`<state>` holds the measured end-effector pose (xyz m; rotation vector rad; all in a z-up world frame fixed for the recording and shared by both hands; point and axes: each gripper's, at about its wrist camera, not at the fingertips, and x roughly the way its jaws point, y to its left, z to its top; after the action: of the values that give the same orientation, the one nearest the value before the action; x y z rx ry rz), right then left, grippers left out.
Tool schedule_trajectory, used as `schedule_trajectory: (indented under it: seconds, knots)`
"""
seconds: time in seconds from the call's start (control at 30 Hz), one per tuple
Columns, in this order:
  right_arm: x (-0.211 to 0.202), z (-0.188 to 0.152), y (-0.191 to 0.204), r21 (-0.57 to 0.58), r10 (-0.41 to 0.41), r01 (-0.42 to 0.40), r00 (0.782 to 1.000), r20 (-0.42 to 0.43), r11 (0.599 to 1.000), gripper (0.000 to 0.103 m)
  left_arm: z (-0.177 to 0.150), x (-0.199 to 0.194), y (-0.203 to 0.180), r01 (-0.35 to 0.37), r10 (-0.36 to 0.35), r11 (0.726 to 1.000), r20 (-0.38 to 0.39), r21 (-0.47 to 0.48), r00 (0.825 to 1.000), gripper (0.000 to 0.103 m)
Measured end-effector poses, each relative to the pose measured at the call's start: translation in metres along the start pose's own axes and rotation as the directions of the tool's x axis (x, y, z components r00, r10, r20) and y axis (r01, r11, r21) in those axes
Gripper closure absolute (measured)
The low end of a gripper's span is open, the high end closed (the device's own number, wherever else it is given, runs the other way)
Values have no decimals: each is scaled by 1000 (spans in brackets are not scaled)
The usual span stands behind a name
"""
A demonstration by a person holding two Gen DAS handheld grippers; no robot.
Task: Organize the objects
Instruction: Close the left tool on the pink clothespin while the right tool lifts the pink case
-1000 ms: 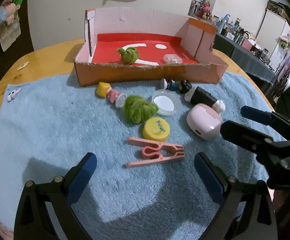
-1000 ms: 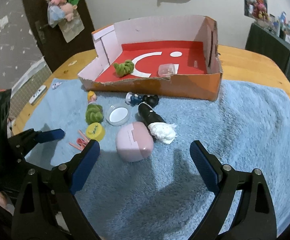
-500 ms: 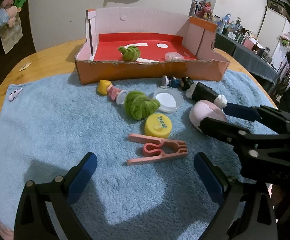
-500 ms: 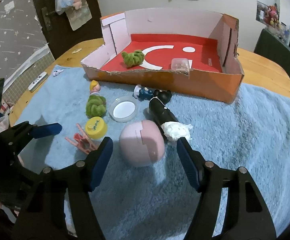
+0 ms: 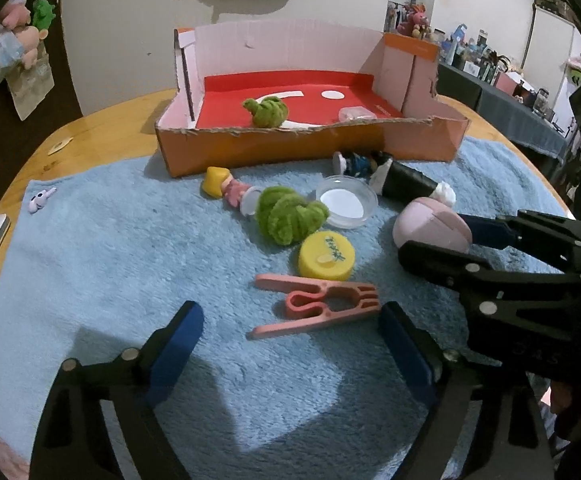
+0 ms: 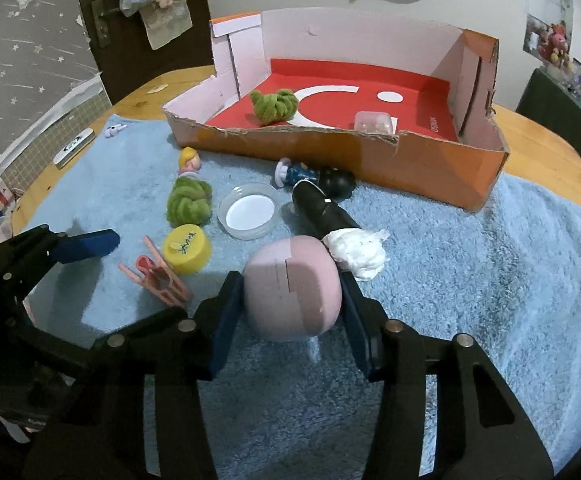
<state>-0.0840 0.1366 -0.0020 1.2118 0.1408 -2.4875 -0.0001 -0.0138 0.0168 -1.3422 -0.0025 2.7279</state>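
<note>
We hold our right gripper low, its blue-padded black fingers pressed against both sides of the rounded pink plastic case; our left gripper hovers with its fingers spread wide, gripping nothing

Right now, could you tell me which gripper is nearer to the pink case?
Right. The right gripper straddles the pink case; the left gripper is open beside the pink clothespin.
</note>
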Motion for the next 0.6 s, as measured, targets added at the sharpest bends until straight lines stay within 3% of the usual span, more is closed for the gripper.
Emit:
schedule_trajectory:
  seconds: [0.3, 0.6]
  knots:
    - [-5, -4, -6, 61, 50, -50, 999, 7, 997, 57, 0, -5, 11, -5, 5, 999, 17, -37, 1000, 39]
    - [-10, -6, -2, 70, 73, -73, 997, 9, 995, 57, -5, -11, 16, 20, -19, 998, 26, -56, 999, 40]
